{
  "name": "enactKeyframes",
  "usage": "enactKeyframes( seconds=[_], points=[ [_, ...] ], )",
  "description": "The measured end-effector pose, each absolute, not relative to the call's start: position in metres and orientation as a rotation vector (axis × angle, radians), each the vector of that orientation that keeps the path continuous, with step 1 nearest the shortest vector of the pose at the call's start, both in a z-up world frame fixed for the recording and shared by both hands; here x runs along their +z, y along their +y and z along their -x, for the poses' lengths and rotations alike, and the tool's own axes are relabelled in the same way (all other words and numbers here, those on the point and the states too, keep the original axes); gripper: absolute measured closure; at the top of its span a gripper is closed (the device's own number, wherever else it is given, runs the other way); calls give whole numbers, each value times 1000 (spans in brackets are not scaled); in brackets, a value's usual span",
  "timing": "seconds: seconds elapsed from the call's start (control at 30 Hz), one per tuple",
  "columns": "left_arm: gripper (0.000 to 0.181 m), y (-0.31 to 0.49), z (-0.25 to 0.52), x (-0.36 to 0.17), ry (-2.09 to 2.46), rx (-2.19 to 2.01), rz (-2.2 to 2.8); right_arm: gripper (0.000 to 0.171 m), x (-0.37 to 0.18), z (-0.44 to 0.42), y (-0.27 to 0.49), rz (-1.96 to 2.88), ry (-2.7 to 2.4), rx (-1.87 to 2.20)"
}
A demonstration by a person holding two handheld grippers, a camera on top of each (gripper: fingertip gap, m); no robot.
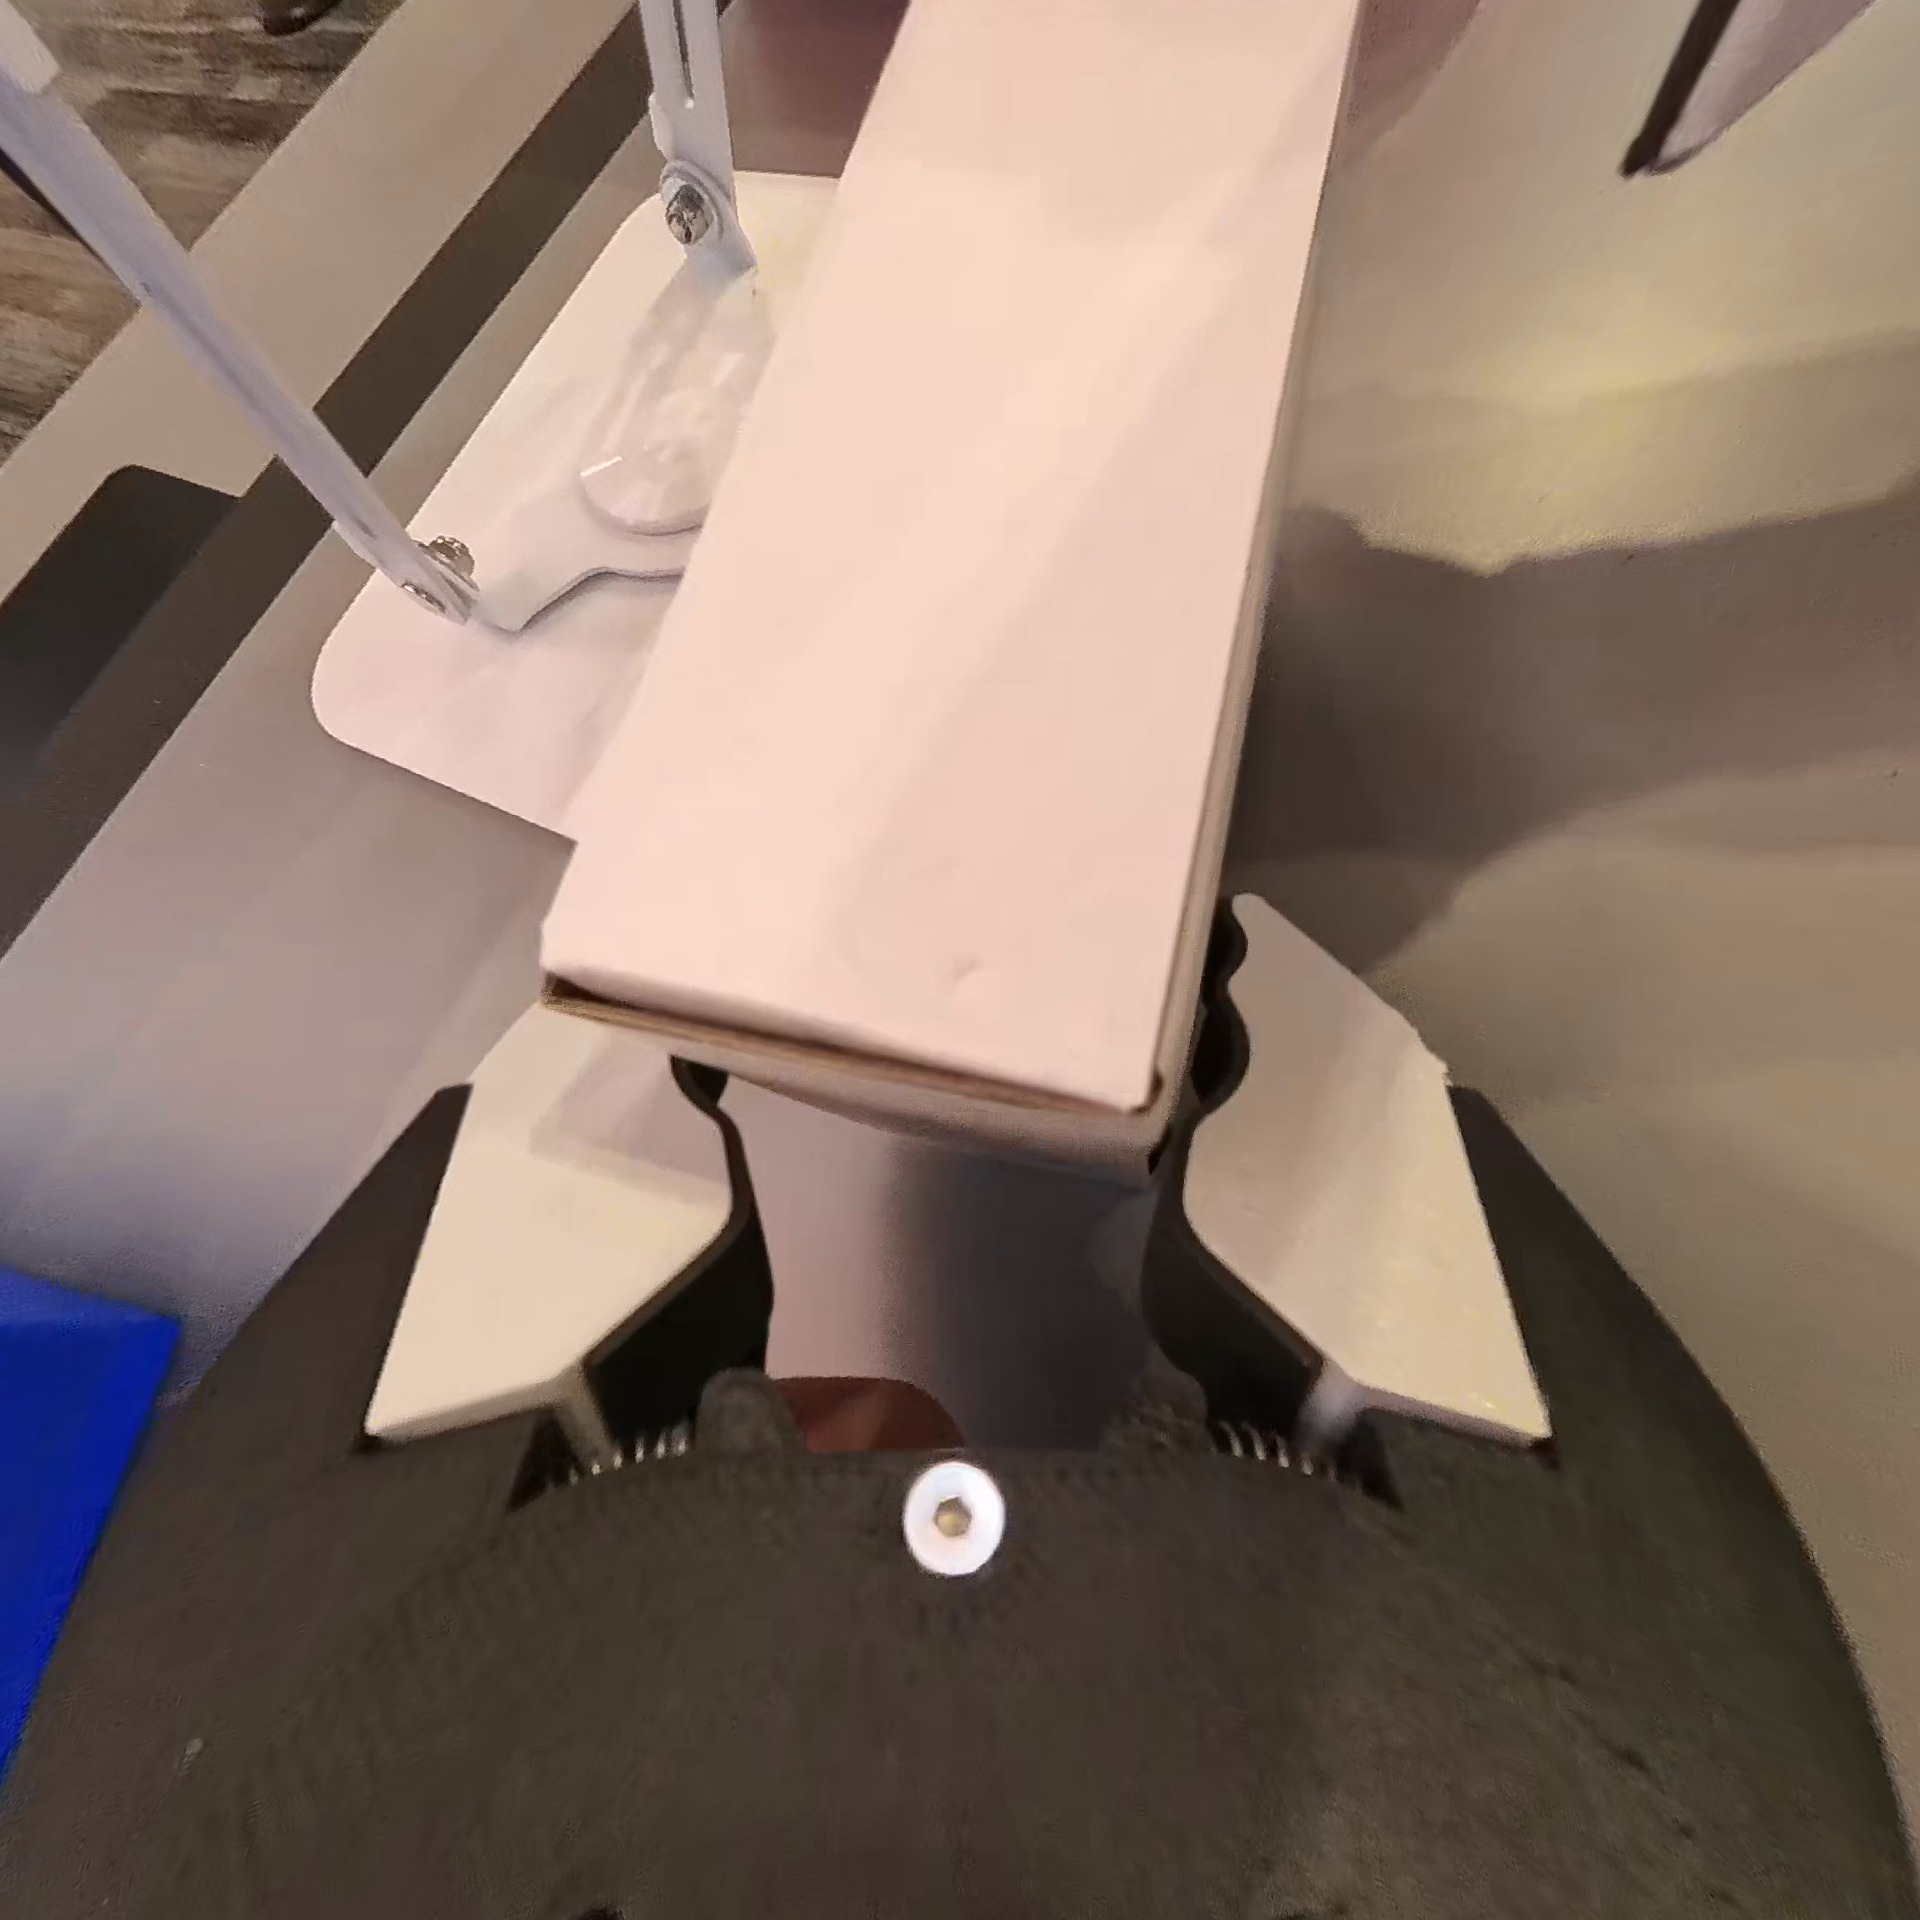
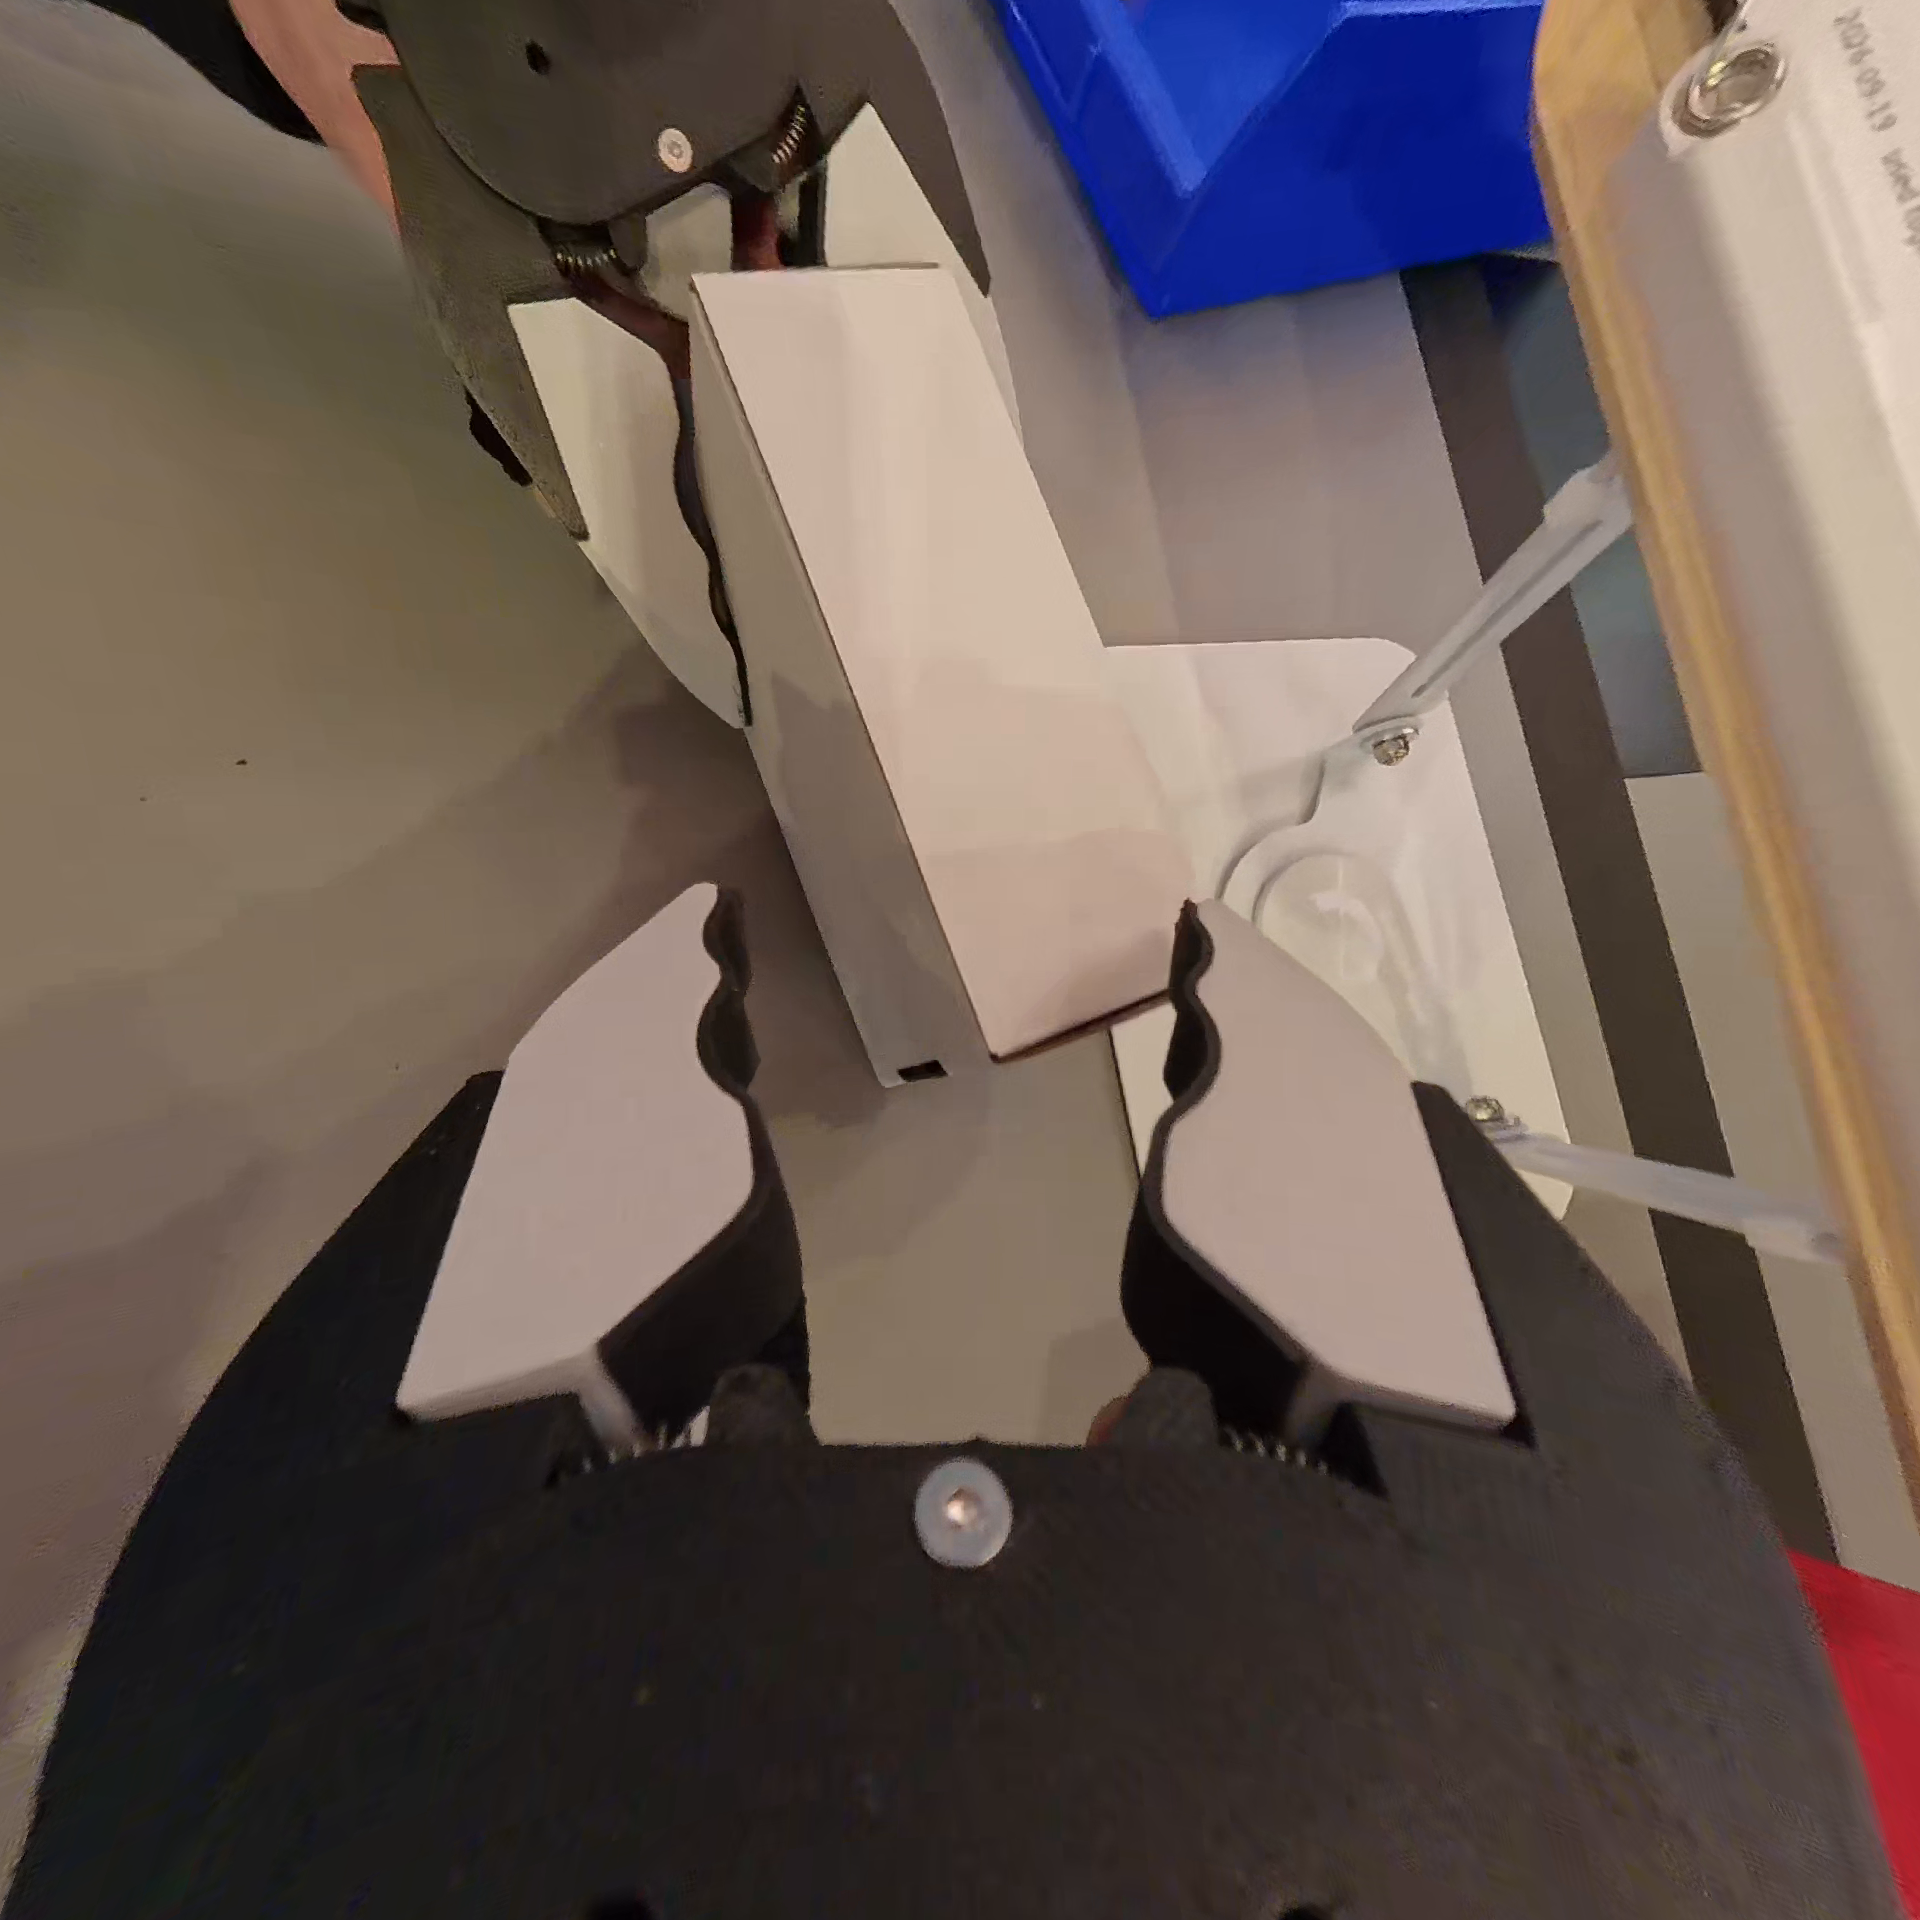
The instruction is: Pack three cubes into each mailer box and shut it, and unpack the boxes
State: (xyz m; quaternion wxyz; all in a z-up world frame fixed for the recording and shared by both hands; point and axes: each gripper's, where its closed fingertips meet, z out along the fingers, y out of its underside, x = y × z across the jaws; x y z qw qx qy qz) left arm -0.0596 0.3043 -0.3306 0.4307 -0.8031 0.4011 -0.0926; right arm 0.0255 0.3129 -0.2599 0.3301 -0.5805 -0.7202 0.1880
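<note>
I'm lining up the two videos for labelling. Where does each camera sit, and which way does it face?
Left wrist view: on the left hand-held gripper, looking along its fingers, shut on the end of the white box; its black body fills the bottom.
Right wrist view: on the right hand-held gripper, open, facing the box's other end; the left one shows opposite, at top.
Shared: the box, the white base plate and the blue bin, seen from opposite ends.

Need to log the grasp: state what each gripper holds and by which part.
The left gripper clamps the closed white mailer box at one end, across its long sides. The right gripper, open at the opposite end, holds nothing.
</note>
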Motion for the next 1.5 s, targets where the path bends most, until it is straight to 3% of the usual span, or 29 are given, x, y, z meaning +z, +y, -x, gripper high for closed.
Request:
enactKeyframes(
  seconds=[0.3, 0.47, 1.5],
  points=[
    [97, 298, 54, -328, 1058, -260, 1975, 91, -259, -14, 314, 1385, -2066, 346],
    [98, 295, 52, -328, 1080, -273, 1986, 112, -269, -8, 311, 1379, -2184, 321],
    [99, 285, 40, -328, 1177, -238, 1924, 117, -247, -23, 291, 1858, -2170, 1276]
  ],
)
